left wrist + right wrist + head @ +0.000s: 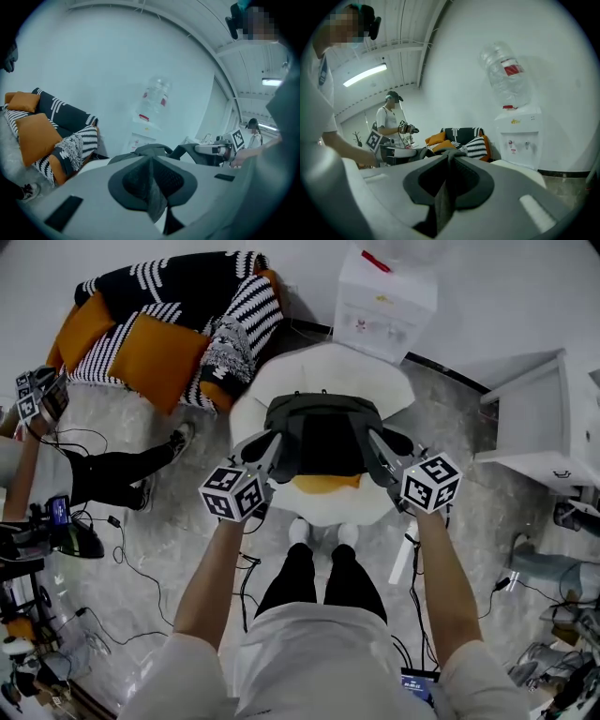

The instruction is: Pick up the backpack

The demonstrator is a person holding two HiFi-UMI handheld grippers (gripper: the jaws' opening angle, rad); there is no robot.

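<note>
backpack [323, 437] — dark grey, soft fabric — lies over the white round padded seat [281, 395] with a yellow patch at its near edge, right in front of the person's legs; from above i can't tell whether it rests on the seat or hangs just clear of it. the left gripper [272, 448] has hold of the backpack's left side and the right gripper [377, 446] its right side, each with its marker cube at the near end. in the left gripper view the left gripper [151, 185] has its dark pads pressed together on a fold of grey fabric, with more of the backpack [149, 151] bunched beyond it and the other gripper's marker cube showing far to the right. the right gripper view shows the same: the right gripper [447, 180] pinched tight on a strip of the grey fabric. a black-and-white striped sofa with orange cushions [178, 315] stands against the wall to the left — a white water dispenser [384, 296] is just behind the seat. another person in a white shirt [389, 122] stands far off in the right gripper view.
</note>
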